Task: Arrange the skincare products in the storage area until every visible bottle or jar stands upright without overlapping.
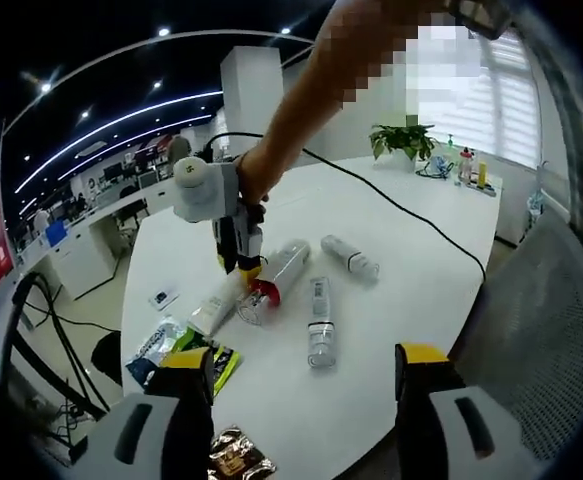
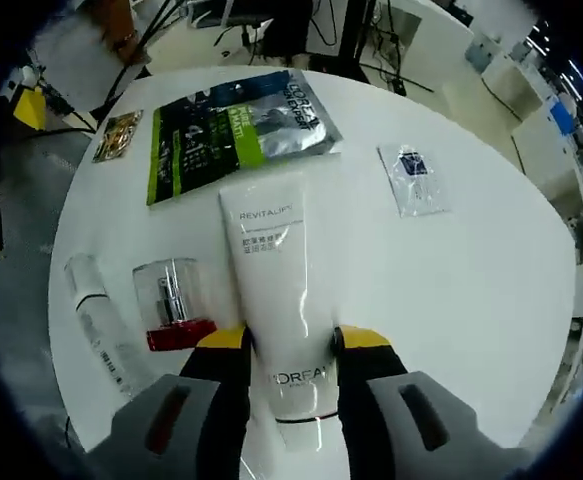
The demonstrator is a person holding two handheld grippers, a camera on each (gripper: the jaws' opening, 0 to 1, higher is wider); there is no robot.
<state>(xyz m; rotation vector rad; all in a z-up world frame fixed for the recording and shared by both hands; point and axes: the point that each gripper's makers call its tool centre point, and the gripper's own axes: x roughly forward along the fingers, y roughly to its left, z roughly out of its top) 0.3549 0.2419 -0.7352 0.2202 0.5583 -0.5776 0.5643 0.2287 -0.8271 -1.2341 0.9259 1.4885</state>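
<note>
A white L'Oreal tube [image 2: 271,270] lies flat on the round white table [image 2: 451,300]. My right gripper [image 2: 293,340] is shut on its lower end, a jaw pressed to each side. In the left gripper view a person's hand holds this right gripper [image 1: 239,262] pointing down at the tube [image 1: 214,306]. A clear bottle with a red cap [image 2: 171,305] lies beside the tube, on its left in the right gripper view. Two slim clear bottles [image 1: 319,322] [image 1: 349,256] lie flat further out. My left gripper [image 1: 304,360] is open above the table's near edge, holding nothing.
A green and black sachet [image 2: 231,130], a small gold sachet [image 2: 118,135] and a clear sample packet [image 2: 411,180] lie flat beyond the tube. A black cable [image 1: 401,205] runs across the table. A potted plant [image 1: 403,140] and several bottles [image 1: 471,168] stand at the far end.
</note>
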